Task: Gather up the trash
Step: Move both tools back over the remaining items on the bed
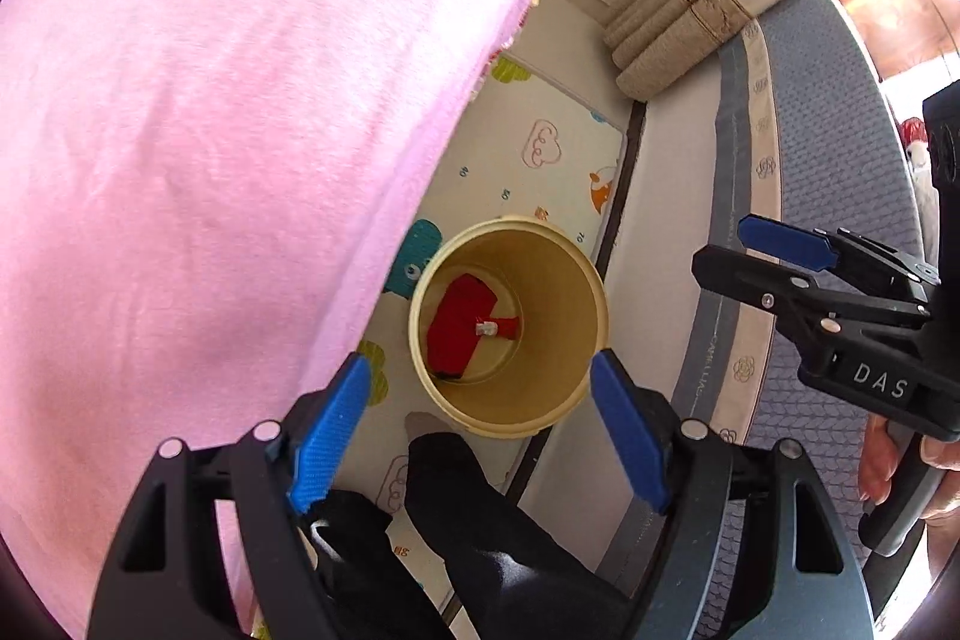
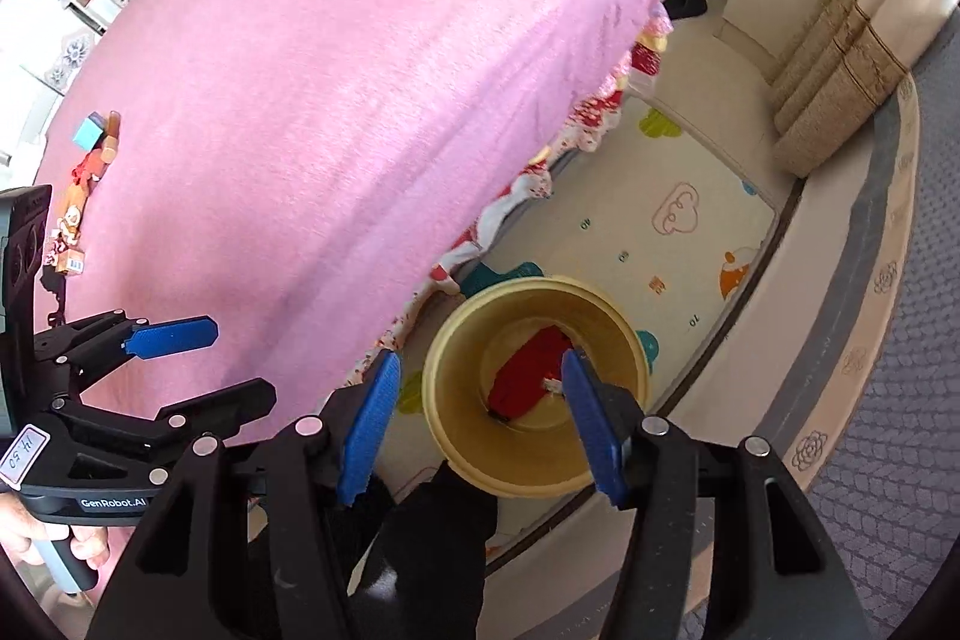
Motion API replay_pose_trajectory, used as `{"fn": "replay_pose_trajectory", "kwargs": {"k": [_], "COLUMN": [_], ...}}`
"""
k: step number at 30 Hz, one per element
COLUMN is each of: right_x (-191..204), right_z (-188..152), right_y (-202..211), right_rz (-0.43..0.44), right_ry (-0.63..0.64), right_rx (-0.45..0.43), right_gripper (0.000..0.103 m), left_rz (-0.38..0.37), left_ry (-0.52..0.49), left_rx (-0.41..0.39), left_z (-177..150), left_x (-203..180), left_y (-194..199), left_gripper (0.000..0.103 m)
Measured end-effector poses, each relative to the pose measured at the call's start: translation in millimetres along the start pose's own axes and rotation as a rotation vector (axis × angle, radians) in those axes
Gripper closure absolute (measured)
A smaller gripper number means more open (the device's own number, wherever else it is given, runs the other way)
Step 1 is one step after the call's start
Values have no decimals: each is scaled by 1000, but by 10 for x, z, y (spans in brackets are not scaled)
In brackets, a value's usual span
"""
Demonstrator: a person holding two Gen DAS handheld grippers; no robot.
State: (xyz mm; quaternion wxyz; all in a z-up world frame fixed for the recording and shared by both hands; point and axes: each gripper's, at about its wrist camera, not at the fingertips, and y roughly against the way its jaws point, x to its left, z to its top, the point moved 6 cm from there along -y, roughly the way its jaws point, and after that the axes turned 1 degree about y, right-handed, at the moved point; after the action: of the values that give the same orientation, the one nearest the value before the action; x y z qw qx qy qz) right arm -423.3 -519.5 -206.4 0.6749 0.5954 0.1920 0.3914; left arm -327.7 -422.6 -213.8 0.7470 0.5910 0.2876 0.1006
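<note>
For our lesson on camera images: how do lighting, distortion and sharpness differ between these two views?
Left wrist view: strong fisheye bending curves the pink cloth; a bright blown-out patch glares at the right edge; the bin is sharp. Right wrist view: the same bending, dark rounded corners, even daylight on the cloth; the bin is sharp, and the small things at the left are harder to make out.

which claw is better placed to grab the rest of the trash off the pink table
Left, probably. The left claw is open over the pink table, on the side of the leftover scraps. The right claw, also open, hangs over the yellow bin.
</note>
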Motion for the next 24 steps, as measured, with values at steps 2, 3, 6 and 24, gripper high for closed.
{"fn": "replay_pose_trajectory", "kwargs": {"k": [2, 3, 6, 24], "right_x": [339, 530, 1191, 5009], "right_z": [178, 257, 488, 669], "right_y": [17, 15, -13, -327], "right_rz": [24, 38, 89, 299], "right_ry": [48, 73, 155, 644], "right_rx": [-16, -22, -32, -13], "right_gripper": [47, 47, 47, 47], "left_rz": [15, 27, 53, 285], "left_ry": [47, 75, 180, 724], "left_rx": [-43, -62, -117, -340], "left_z": [-27, -54, -188, -1675], "left_x": [284, 446, 995, 4416], "left_y": [210, 313, 639, 2259], "left_gripper": [28, 28, 28, 28]}}
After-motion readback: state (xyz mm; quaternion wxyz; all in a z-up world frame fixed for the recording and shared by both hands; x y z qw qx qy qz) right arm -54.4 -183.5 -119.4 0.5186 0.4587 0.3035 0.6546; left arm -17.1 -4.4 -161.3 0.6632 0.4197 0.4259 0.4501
